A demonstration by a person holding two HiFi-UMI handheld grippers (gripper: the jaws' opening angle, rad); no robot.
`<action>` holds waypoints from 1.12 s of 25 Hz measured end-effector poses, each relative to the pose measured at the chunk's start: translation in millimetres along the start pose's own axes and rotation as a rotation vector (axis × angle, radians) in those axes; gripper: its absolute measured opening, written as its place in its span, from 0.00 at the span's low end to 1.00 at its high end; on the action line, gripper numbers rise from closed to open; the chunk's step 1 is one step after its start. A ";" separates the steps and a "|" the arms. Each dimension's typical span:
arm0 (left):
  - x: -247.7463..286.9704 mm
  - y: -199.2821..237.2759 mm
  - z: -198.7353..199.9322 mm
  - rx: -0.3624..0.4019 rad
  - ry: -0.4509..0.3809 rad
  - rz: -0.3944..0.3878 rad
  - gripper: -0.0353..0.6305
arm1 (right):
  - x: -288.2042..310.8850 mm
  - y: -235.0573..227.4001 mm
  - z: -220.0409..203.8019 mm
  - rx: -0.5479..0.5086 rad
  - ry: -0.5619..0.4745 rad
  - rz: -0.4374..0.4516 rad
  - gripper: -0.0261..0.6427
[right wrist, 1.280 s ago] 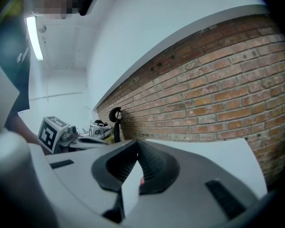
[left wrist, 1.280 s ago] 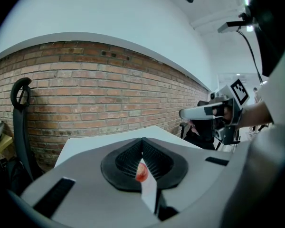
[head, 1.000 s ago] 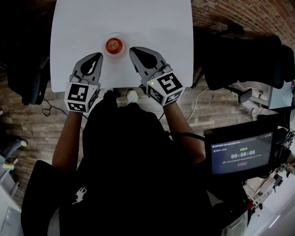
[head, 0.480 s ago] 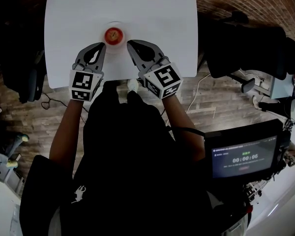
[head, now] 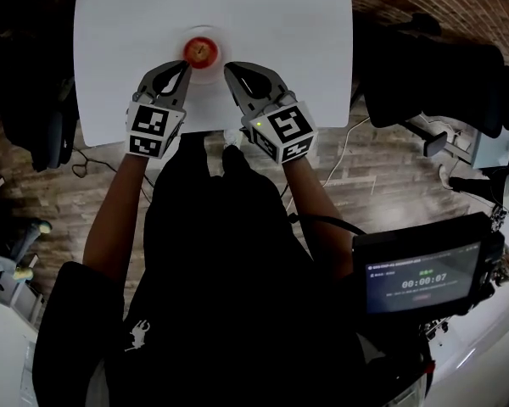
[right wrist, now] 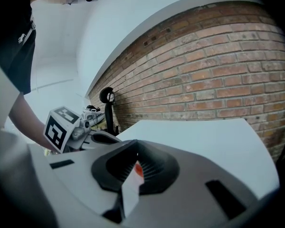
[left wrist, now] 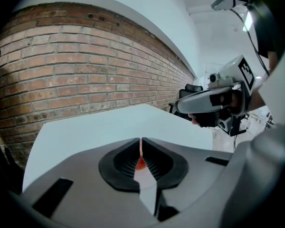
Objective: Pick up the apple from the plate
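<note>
A red apple (head: 201,51) sits on a small white plate (head: 218,58) near the front of the white table (head: 263,15). My left gripper (head: 185,66) is shut and empty, its tips just left of the plate's near edge. My right gripper (head: 230,69) is also shut and empty, its tips just right of the plate. Neither gripper touches the apple. In the left gripper view a sliver of the apple (left wrist: 140,163) shows through the slit of the left gripper (left wrist: 140,142). In the right gripper view the apple (right wrist: 138,169) shows behind the right gripper (right wrist: 136,152).
A black office chair (head: 441,75) stands right of the table and dark equipment (head: 34,117) stands left. A monitor with a timer (head: 420,271) is at the lower right. A brick wall (left wrist: 85,65) rises beyond the table's far edge.
Both grippers have come down and forward, closing in on the plate from either side. The apple and the plate have not moved.
</note>
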State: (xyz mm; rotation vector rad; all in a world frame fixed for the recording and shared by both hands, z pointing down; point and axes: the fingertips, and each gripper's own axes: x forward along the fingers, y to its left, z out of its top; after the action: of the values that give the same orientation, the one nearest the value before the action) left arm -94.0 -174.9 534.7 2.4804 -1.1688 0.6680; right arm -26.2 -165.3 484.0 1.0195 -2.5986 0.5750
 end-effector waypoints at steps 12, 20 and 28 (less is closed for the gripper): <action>3.5 -5.5 -8.1 0.025 0.038 -0.001 0.06 | 1.4 0.3 -8.8 0.011 0.018 0.006 0.04; 9.4 -7.8 -7.5 0.046 0.044 -0.010 0.07 | -1.6 -1.8 -12.1 0.026 0.025 -0.003 0.05; 10.8 -10.3 -7.3 0.067 0.054 -0.035 0.22 | -4.7 -4.7 -16.4 0.040 0.047 -0.016 0.05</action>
State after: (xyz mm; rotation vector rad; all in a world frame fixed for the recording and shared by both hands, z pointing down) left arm -82.0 -172.0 545.7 2.5151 -1.0985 0.7710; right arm -17.7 -158.1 497.7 1.0255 -2.5454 0.6410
